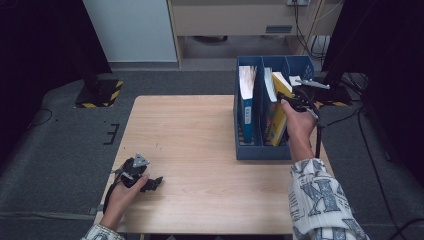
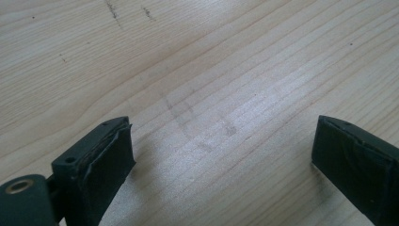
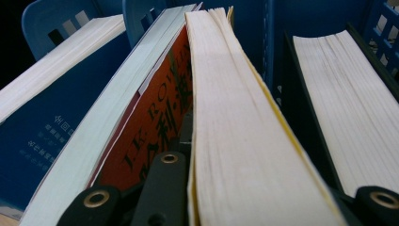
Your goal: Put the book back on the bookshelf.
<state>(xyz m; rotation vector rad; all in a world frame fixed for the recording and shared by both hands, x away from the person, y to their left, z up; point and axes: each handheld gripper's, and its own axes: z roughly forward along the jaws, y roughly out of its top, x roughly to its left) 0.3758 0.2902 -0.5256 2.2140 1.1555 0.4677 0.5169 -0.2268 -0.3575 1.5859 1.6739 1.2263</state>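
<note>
A blue file holder point(image 1: 262, 152) stands on the right side of the wooden table point(image 1: 200, 140) with several books upright in its slots. My right gripper point(image 1: 290, 101) is over the middle slot, shut on a thick yellow-covered book point(image 1: 280, 112) that leans there. In the right gripper view the book's page block point(image 3: 244, 141) runs up between the jaws, beside an orange-covered book point(image 3: 155, 122). My left gripper point(image 1: 154, 183) rests at the table's front left. It is open, and bare wood point(image 2: 211, 70) lies between its pads point(image 2: 110, 160).
A blue-covered book point(image 1: 246, 107) stands in the holder's left slot, and a black-covered book point(image 3: 348, 103) in a slot beside the held one. Cables and dark stands lie on the grey floor behind and right of the table. A striped floor plate point(image 1: 100, 92) sits at the back left.
</note>
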